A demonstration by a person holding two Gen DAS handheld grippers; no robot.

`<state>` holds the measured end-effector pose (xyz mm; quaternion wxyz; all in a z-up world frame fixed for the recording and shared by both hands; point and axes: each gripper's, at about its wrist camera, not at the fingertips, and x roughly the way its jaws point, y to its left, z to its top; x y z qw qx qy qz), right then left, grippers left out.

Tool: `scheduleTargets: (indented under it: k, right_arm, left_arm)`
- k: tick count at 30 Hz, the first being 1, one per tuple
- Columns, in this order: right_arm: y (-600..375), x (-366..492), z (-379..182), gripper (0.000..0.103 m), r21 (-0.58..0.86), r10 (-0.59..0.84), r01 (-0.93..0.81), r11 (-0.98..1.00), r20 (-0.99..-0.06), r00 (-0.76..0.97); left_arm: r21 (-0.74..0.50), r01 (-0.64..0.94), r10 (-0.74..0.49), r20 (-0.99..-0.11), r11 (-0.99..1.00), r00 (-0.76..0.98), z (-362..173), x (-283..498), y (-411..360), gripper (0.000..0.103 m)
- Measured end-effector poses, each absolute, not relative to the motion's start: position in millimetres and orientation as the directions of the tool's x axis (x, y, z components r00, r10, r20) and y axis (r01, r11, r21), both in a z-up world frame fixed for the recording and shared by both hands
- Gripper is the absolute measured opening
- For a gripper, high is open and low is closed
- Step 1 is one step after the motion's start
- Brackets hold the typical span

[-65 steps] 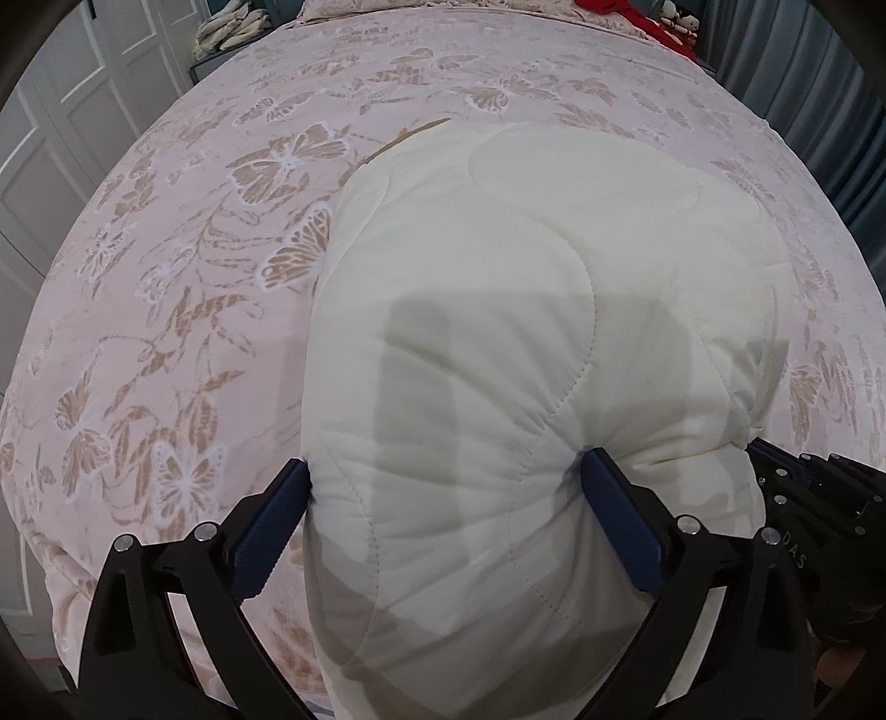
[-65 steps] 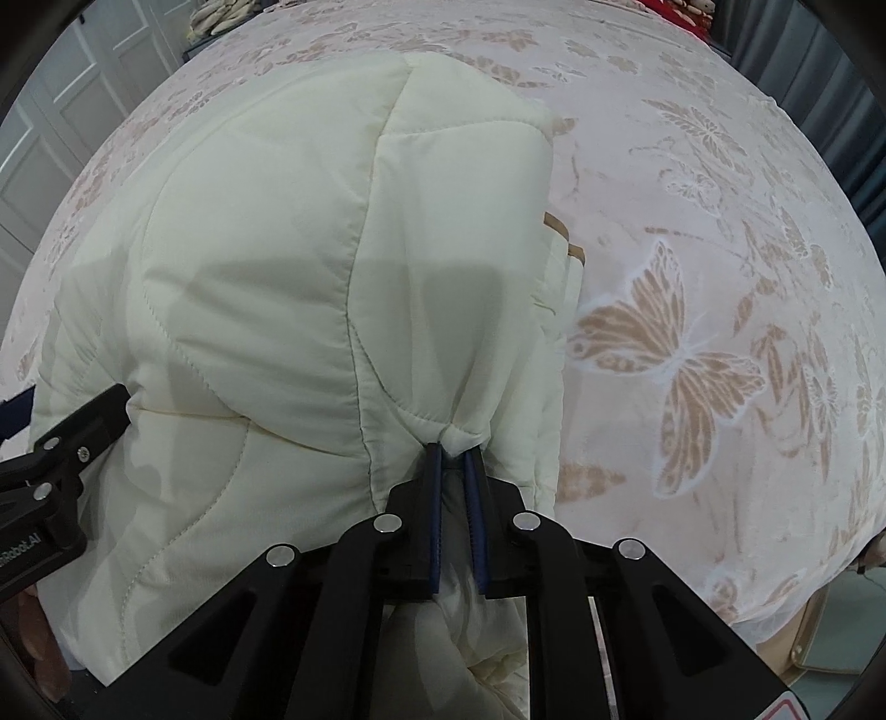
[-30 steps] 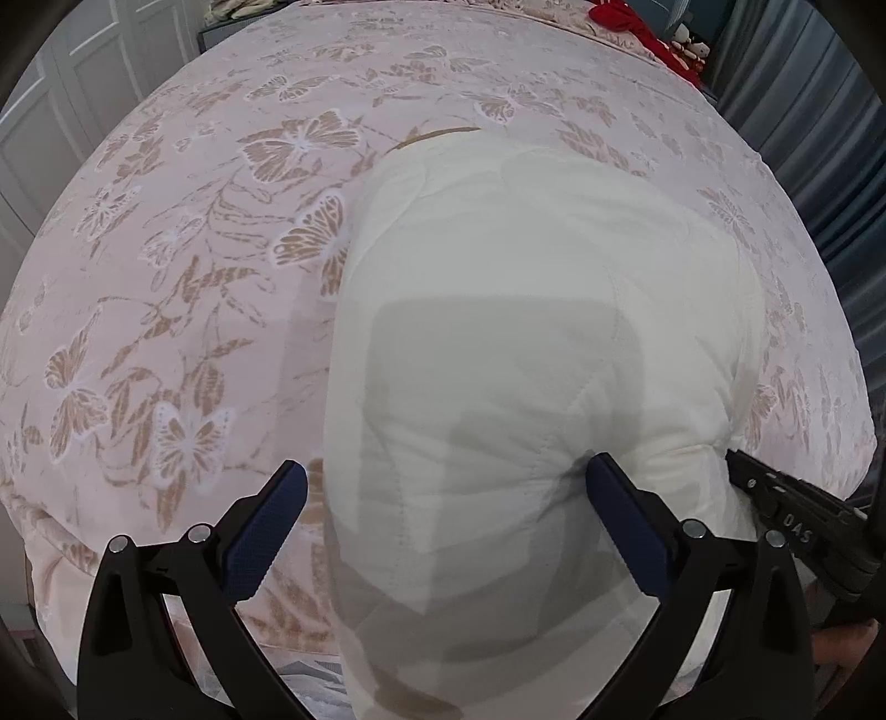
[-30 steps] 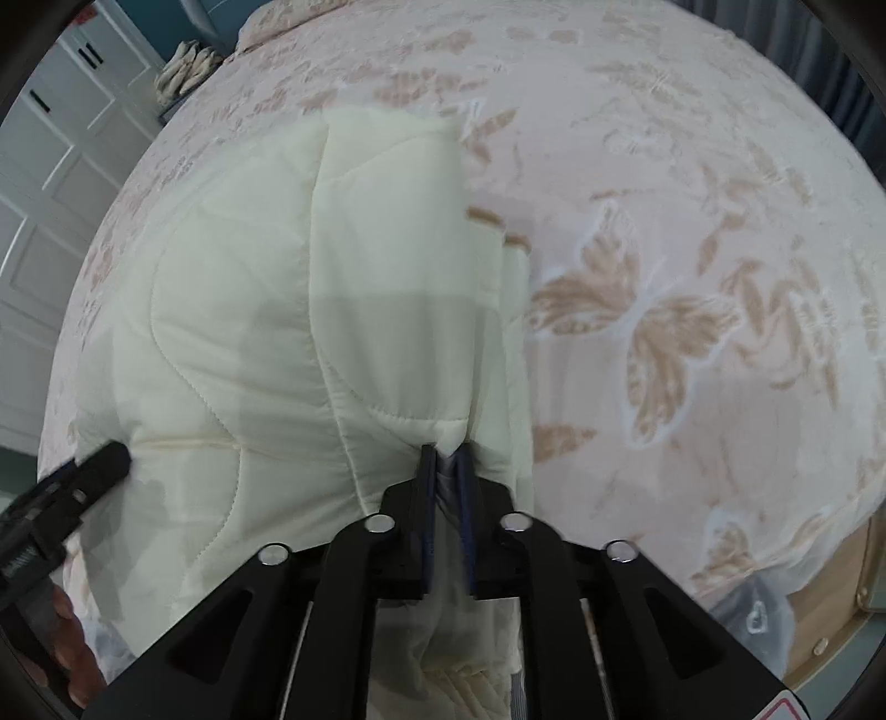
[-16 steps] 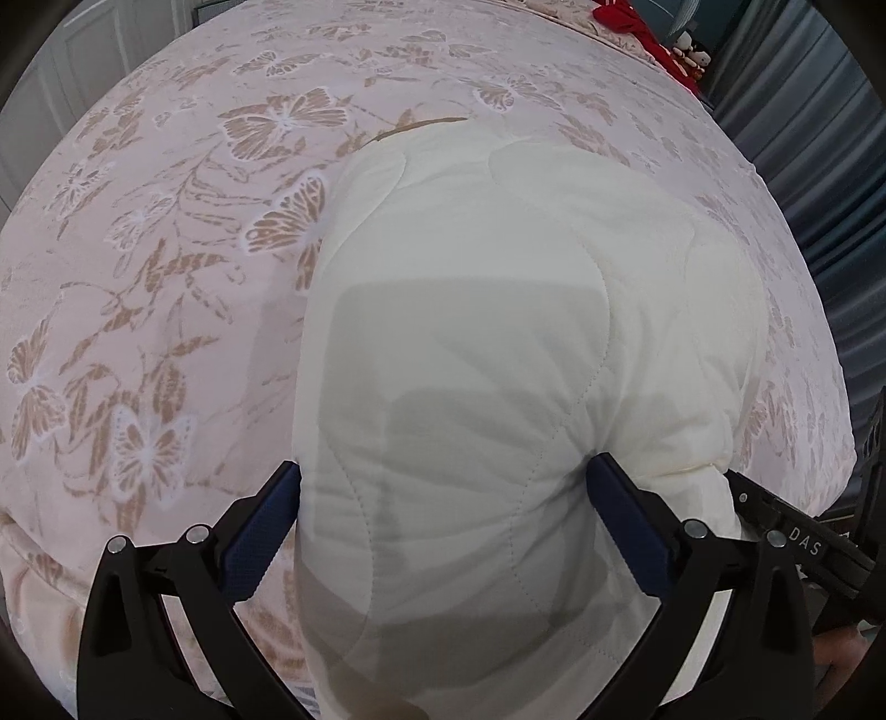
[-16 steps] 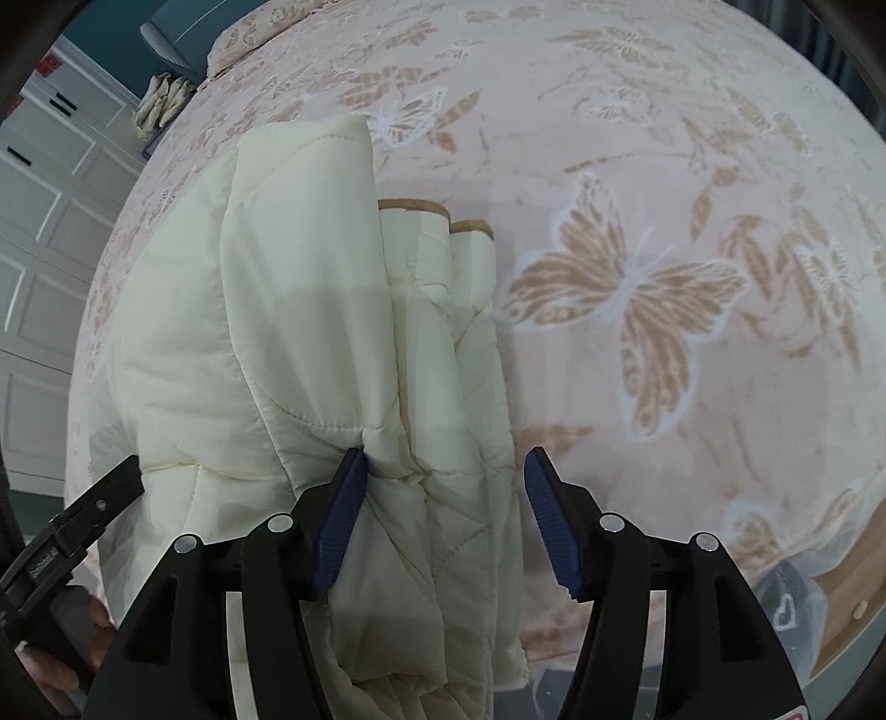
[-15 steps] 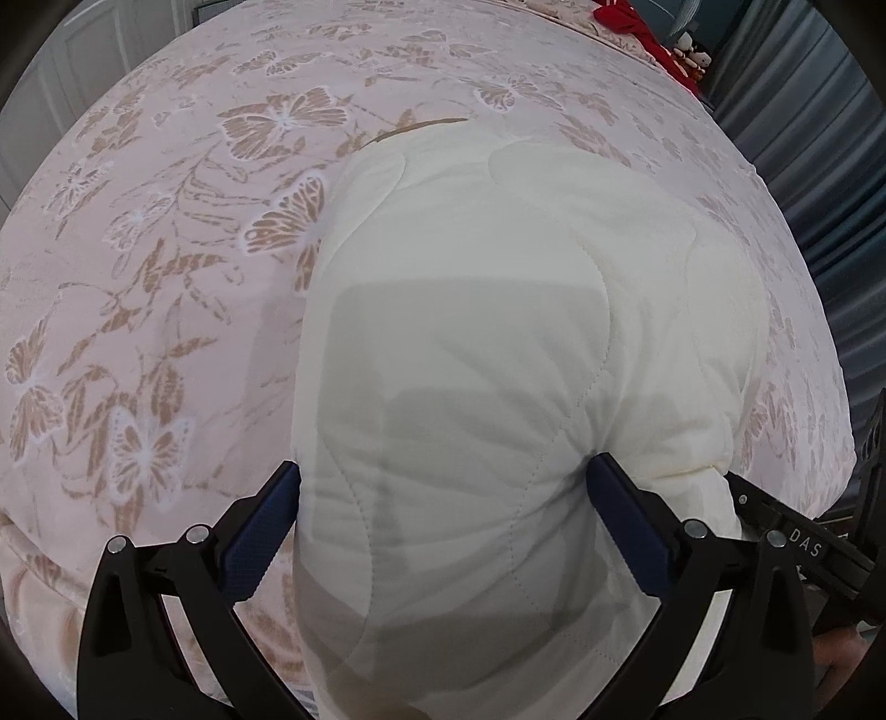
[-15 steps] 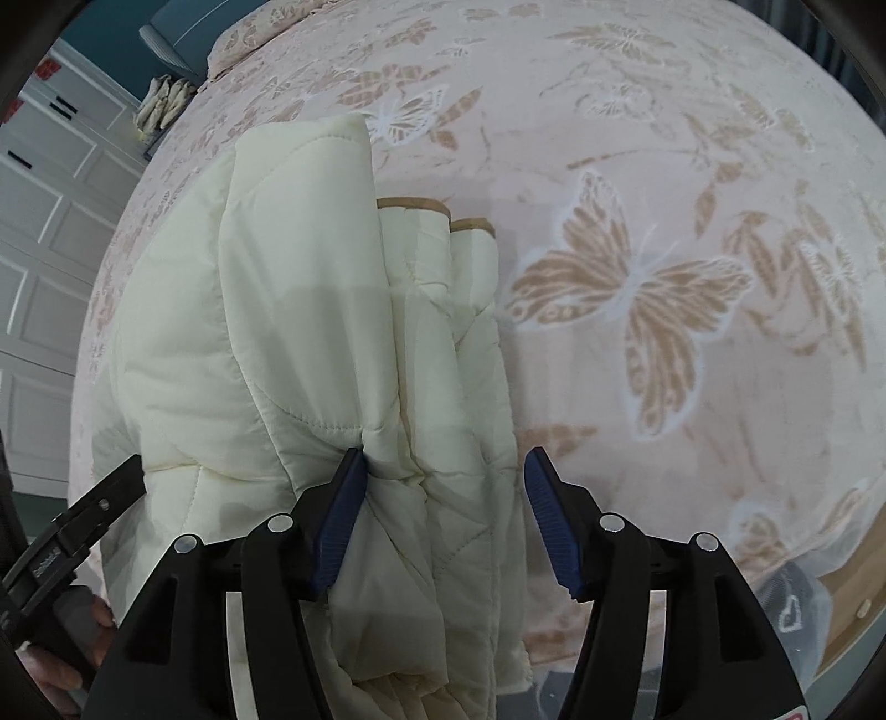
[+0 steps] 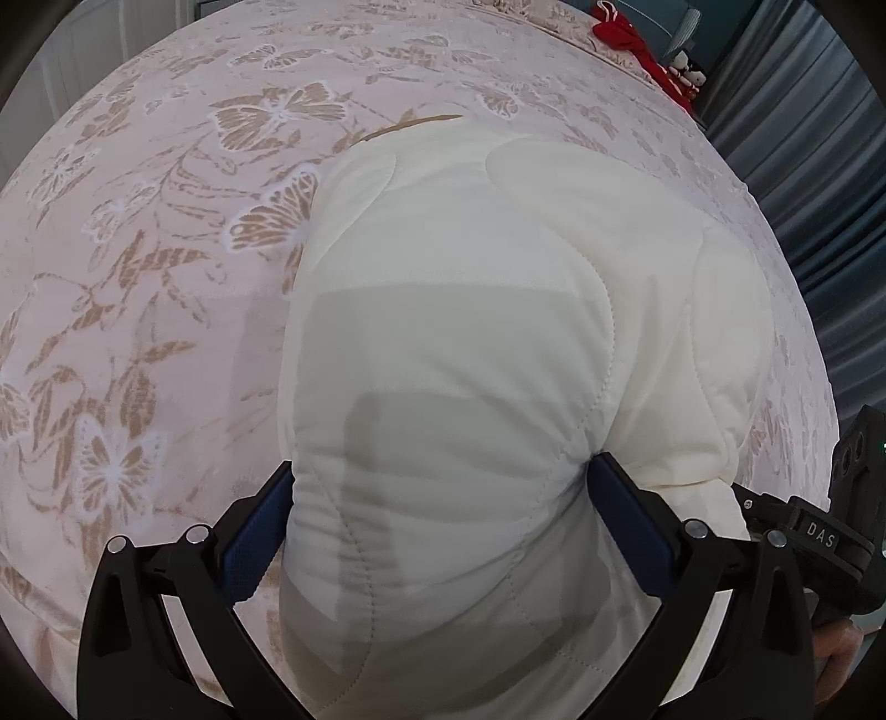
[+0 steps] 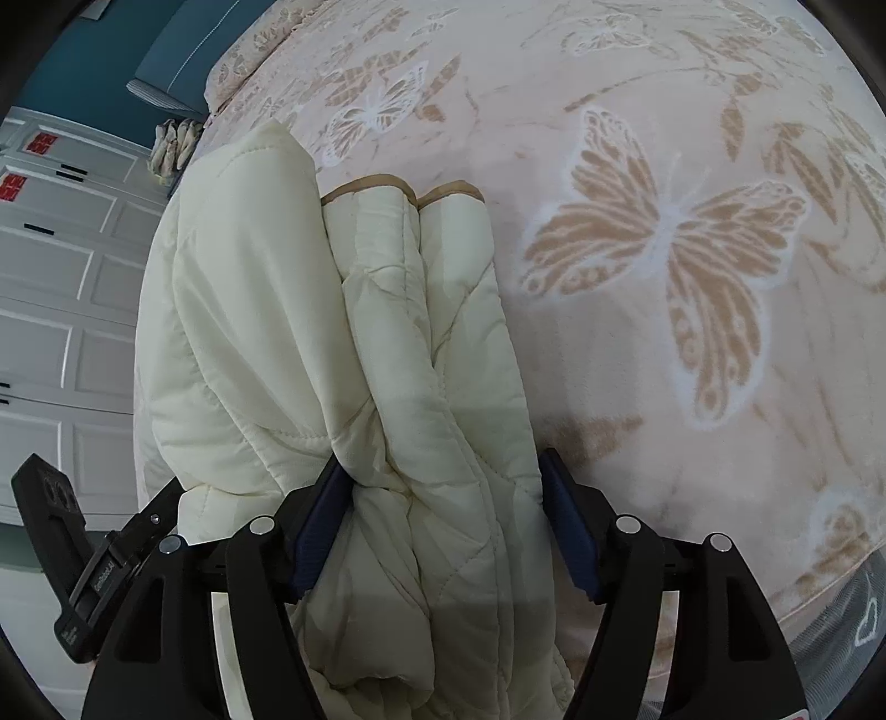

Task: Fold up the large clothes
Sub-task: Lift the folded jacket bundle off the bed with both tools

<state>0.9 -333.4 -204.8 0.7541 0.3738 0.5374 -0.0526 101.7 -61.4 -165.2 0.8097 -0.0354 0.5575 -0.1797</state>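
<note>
A cream quilted jacket lies folded into a thick bundle on the butterfly-patterned bedcover. My left gripper stands wide open at the bundle's near end. The puffy fabric fills the gap and touches both pads. In the right wrist view the jacket shows its stacked layers with tan-trimmed ends. My right gripper straddles the near part of those layers. Its jaws are opening, and the fabric sits loose between them, brushing the pads. Each gripper's body shows at the edge of the other's view.
The bedcover stretches far and to the right of the jacket. The bed's edge runs at the lower right. A red cloth lies at the far end, near dark curtains. White cabinet doors stand to the left.
My right gripper, shut on a pinch of jacket a second ago, has opened and rolled; the layers now spread between its jaws. Both grippers sank slightly. The left jaws kept their width.
</note>
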Motion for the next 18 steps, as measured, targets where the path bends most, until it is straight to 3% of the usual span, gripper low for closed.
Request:
scheduleTargets:
  k: [4, 6, 8, 13, 15, 18]
  right_arm:
    - [-332.6, 9.6, -204.0, 0.066, 0.506, 0.329, 0.475, 0.72, -0.851, 0.409]
    - [-334.1, 14.1, -204.0, 0.058, 0.513, 0.339, 0.468, 0.719, -0.847, 0.408]
    - [-331.6, 10.1, -200.1, 0.043, 0.546, 0.369, 0.454, 0.704, -0.828, 0.423]
    - [-321.7, 6.8, -177.0, 0.023, 0.518, 0.329, 0.414, 0.749, -0.832, 0.446]
    - [-316.5, 3.0, -162.3, 0.021, 0.509, 0.303, 0.404, 0.76, -0.828, 0.472]
    - [-308.7, -1.0, -142.7, 0.02, 0.491, 0.269, 0.388, 0.78, -0.823, 0.501]
  left_arm:
    - [-0.268, 0.251, -0.339, -0.889, 0.93, 0.309, -166.7, 103.5, -60.3, 0.098]
    - [-0.275, 0.258, -0.346, -0.892, 0.926, 0.292, -165.3, 105.2, -60.4, 0.098]
    - [-0.285, 0.27, -0.356, -0.894, 0.92, 0.271, -159.9, 106.7, -60.2, 0.096]
    - [-0.301, 0.322, -0.391, -0.881, 0.898, 0.267, -136.1, 100.1, -56.7, 0.065]
    - [-0.305, 0.339, -0.405, -0.871, 0.89, 0.279, -123.3, 96.9, -53.8, 0.051]
    - [-0.304, 0.378, -0.429, -0.847, 0.875, 0.312, -98.3, 90.6, -51.2, 0.044]
